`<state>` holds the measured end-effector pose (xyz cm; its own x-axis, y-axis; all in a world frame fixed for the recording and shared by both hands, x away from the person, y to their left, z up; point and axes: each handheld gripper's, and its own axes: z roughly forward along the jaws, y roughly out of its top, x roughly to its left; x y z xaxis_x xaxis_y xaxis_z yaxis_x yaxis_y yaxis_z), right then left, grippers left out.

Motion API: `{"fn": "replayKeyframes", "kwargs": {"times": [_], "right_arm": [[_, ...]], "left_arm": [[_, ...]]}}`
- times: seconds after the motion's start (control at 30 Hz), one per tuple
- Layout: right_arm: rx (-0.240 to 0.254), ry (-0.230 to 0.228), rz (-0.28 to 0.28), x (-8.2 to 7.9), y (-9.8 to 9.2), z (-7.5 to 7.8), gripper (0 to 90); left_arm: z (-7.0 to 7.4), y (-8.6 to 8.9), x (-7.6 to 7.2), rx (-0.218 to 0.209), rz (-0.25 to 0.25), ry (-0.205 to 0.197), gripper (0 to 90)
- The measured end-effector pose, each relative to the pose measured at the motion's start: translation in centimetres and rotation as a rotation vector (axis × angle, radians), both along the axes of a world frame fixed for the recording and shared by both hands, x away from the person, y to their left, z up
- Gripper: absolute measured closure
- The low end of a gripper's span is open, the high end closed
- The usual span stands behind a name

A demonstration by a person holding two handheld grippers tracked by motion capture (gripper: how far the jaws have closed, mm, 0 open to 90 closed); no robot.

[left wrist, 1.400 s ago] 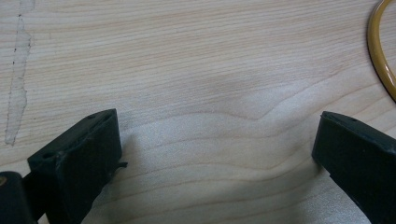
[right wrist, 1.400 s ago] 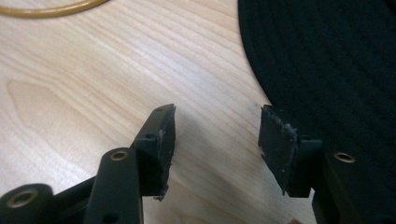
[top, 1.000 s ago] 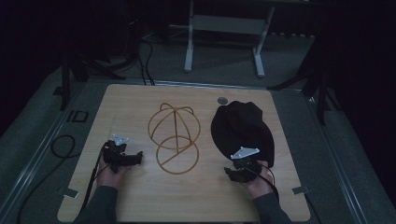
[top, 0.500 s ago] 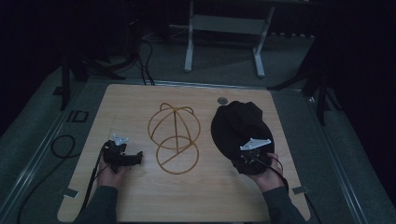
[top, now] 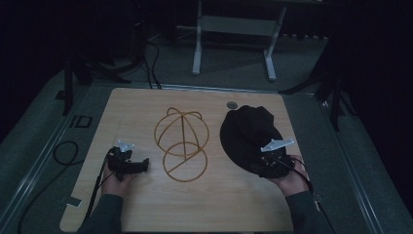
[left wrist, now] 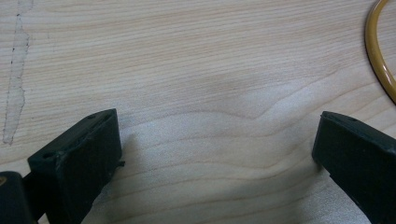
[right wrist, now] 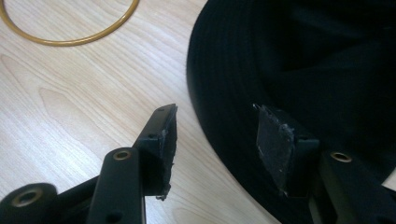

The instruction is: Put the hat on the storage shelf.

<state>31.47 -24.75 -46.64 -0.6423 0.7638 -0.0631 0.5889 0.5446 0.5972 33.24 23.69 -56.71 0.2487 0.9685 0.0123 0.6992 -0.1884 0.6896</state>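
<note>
Right gripper [right wrist: 212, 140] — fingers apart, just opening, straddling the black hat's [right wrist: 299, 70] brim edge, gripping nothing. Left gripper [left wrist: 215, 154] — fingers wide, empty, over bare desk [left wrist: 187, 70].

The black hat [right wrist: 303, 70] runs off the right gripper view's edges, its crown perhaps unseen.

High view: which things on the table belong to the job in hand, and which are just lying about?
In the job:
- black hat, its brim between the open jaws of the right gripper
- yellow wire hat frame, beside the hat

Lying about:
- left gripper, open, resting on bare table
- small round grey fitting at the far edge
- cable loop off the table's left side
</note>
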Motion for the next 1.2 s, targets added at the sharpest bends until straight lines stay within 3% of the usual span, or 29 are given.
{"fn": "replayKeyframes", "kwargs": {"times": [0.47, 1.0, 1.2], "right_arm": [[-0.026, -0.028, -0.035, 0.8, -2.0, 3.2, 46.7], [-0.066, -0.036, -0.084, 2.2, -3.2, 5.1, 44.6], [-0.096, -0.01, -0.096, 3.3, -3.6, 5.1, 43.0]], "left_arm": [[0.0, -0.1, 0.0, 0.0, -0.002, 0.001, 1.6], [0.0, -0.1, 0.0, 0.0, -0.003, 0.001, 1.6], [0.0, -0.1, 0.0, 0.001, -0.003, 0.003, 1.5]]}}
